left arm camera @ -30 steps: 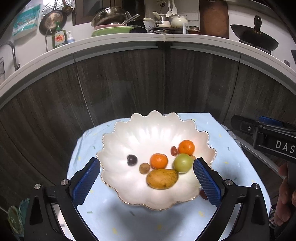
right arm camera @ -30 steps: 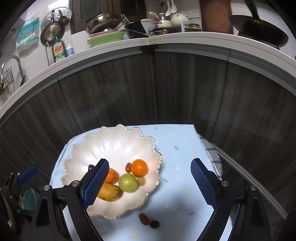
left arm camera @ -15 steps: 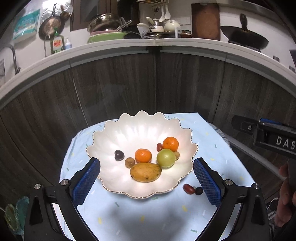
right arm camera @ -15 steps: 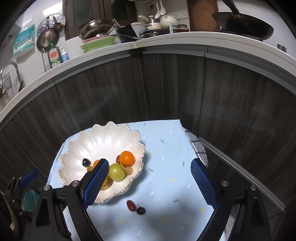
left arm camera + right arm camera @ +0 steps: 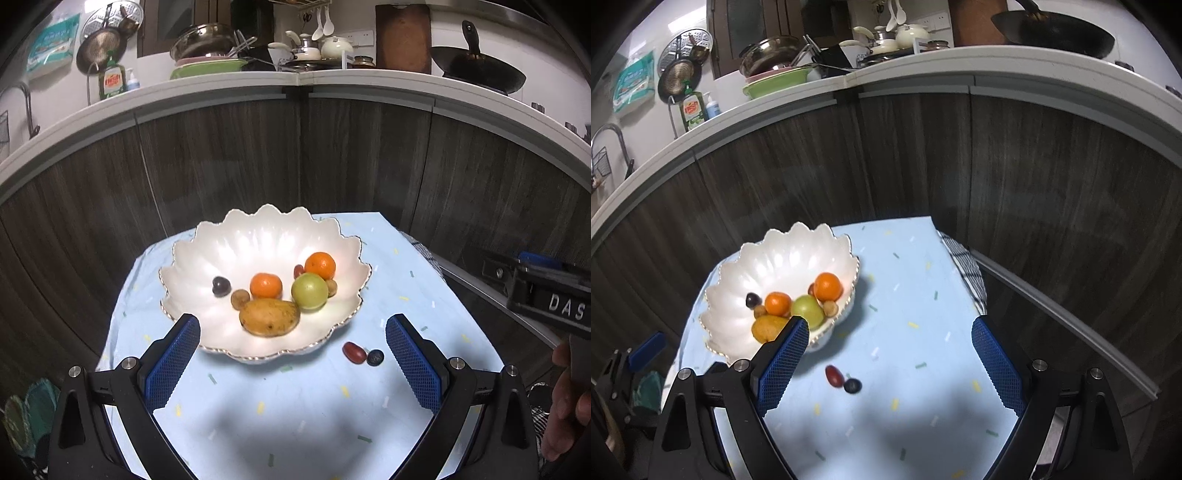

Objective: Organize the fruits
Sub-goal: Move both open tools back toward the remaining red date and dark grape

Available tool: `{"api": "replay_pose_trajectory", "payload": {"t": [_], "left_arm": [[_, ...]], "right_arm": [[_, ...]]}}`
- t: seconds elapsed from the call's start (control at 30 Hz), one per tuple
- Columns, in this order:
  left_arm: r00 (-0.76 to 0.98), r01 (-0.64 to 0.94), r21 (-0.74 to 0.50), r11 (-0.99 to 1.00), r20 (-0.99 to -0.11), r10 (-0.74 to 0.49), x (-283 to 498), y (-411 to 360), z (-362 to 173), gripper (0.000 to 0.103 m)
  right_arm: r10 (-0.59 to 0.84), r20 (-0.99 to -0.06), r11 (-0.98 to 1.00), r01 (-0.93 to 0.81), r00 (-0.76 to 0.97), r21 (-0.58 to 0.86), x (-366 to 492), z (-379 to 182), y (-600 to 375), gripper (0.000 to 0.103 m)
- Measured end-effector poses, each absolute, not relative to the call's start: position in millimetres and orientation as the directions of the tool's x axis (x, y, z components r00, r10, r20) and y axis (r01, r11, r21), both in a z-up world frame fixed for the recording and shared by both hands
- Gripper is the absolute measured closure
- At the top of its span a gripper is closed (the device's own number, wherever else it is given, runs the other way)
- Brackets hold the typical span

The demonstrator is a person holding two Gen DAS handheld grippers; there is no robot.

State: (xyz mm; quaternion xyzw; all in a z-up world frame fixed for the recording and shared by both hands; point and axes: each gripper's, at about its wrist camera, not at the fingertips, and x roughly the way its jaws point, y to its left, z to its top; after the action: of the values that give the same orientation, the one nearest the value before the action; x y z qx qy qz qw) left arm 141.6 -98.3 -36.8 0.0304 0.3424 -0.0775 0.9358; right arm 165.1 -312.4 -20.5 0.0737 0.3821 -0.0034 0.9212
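White scalloped bowl (image 5: 258,240) with thin gold rim, glossy, on light blue speckled cloth (image 5: 295,406); just ahead of left gripper (image 5: 291,354), rim near its left pad tip. In right wrist view same bowl (image 5: 768,258) ahead-left of right gripper (image 5: 890,354), partly behind its left pad.

Inside bowl: two mandarins, bright orange, one mid-bowl (image 5: 266,285), one further back toward right (image 5: 320,265). Green round fruit (image 5: 309,291) between them, touching back mandarin. Yellow-brown mango (image 5: 269,317), dark specks, closest to left gripper, lying on side. Small brown round fruit (image 5: 240,298) just left of mango top. Dark purple fruit (image 5: 221,286) further left, apart from rest. Red date (image 5: 297,271) tucked behind green fruit; another small brown fruit (image 5: 332,288) at green fruit's right edge.

Outside bowl, on cloth: red date (image 5: 354,352) and dark blue-black berry (image 5: 375,357), touching, just inside left gripper's right pad. In right wrist view same pair, date (image 5: 834,375) and berry (image 5: 852,386), between right gripper's pads, nearer left one, slightly blurred.

Left gripper jaws wide, nothing between pads. Right gripper jaws wide, nothing gripped, above cloth. Hand (image 5: 565,398) at right edge of left wrist view.
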Motion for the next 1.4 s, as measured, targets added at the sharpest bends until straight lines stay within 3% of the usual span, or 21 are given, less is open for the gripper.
{"api": "replay_pose_trajectory", "payload": {"t": [0.33, 1.4], "left_arm": [[0.761, 0.127, 0.045, 0.991, -0.645, -0.068, 127.1, -106.0, -45.7, 0.001], [0.657, 0.208, 0.091, 0.974, -0.750, -0.070, 125.3, -121.6, -117.9, 0.001]], "right_arm": [[0.064, -0.711, 0.992, 0.033, 0.700, 0.122, 153.7, -37.2, -321.1, 0.012], [0.143, -0.769, 0.970, -0.242, 0.623, -0.016, 163.5, -102.4, -299.3, 0.012]]}}
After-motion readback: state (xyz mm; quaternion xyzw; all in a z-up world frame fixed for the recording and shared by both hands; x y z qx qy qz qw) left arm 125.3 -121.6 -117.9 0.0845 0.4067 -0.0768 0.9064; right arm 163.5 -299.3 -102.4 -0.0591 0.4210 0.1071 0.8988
